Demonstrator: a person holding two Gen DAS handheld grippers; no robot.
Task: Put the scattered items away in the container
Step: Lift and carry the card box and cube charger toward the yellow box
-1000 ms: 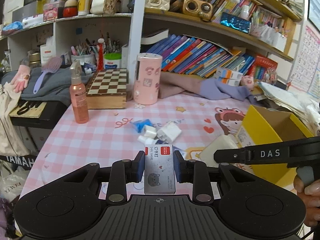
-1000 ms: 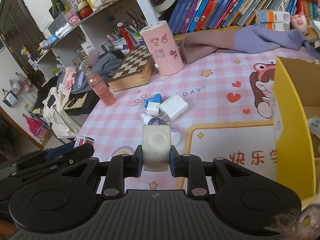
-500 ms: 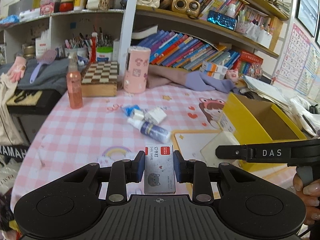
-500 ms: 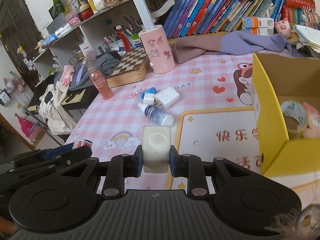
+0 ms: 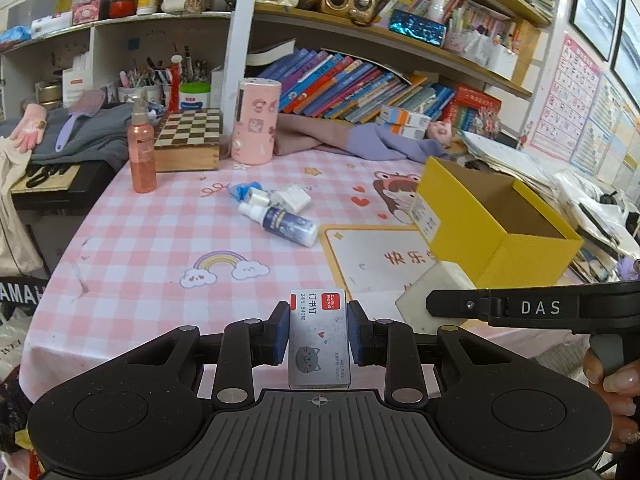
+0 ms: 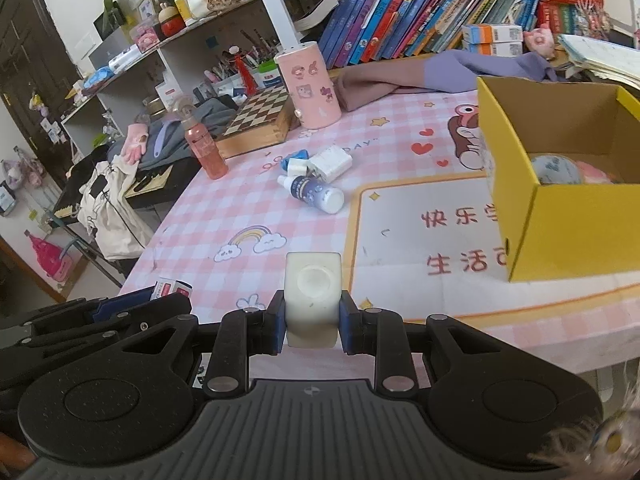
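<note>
My left gripper (image 5: 319, 334) is shut on a small grey staples box (image 5: 319, 336) with a red label and a cat drawing. My right gripper (image 6: 313, 322) is shut on a white block-shaped item (image 6: 313, 292); that item also shows in the left wrist view (image 5: 434, 286) under the right gripper's black arm. Both hang over the near edge of the pink checked table. The yellow cardboard box (image 6: 560, 220) stands open to the right, with a tape roll (image 6: 554, 168) and a pink thing inside. A blue-labelled bottle (image 5: 286, 222), a white adapter (image 5: 294, 197) and a blue-white small item (image 5: 248, 192) lie mid-table.
A pink spray bottle (image 5: 141, 152), a chessboard box (image 5: 188, 140) and a pink cylinder (image 5: 256, 122) stand at the table's far side. Folded pink and purple cloth (image 5: 360, 140) lies below the bookshelf. A person's hand (image 5: 612, 376) holds the right gripper's handle. Bags hang off the table's left edge.
Both grippers have drawn back toward the near edge and swung rightward with their items still held; the yellow box now shows more fully and its inside is visible.
</note>
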